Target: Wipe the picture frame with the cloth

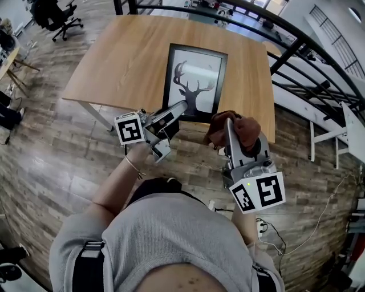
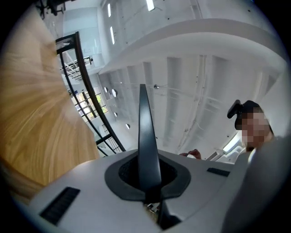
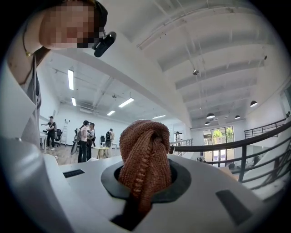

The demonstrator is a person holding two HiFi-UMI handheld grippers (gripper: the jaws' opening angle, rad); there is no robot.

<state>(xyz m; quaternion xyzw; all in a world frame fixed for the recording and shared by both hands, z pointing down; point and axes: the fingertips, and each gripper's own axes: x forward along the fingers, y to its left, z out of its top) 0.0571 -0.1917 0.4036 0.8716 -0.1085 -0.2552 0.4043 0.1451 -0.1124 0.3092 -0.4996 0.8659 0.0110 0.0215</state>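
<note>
A black picture frame (image 1: 194, 80) holding a deer silhouette lies flat on the wooden table (image 1: 114, 63), close to its near edge. My left gripper (image 1: 182, 106) is shut and empty; its tip sits over the frame's near left corner. In the left gripper view, the left gripper (image 2: 142, 91) shows its jaws pressed together as one thin dark blade, with the table (image 2: 32, 113) at the left. My right gripper (image 1: 228, 122) hovers at the table's near right edge, shut on a bunched brown knitted cloth (image 1: 245, 130). The cloth (image 3: 144, 159) bulges out between the jaws of the right gripper (image 3: 142, 182).
A black railing (image 1: 296, 48) runs behind and to the right of the table. An office chair (image 1: 57, 17) stands far left on the wood floor, and a white bench (image 1: 342, 134) at the right. Several people (image 3: 84, 141) stand far off in the right gripper view.
</note>
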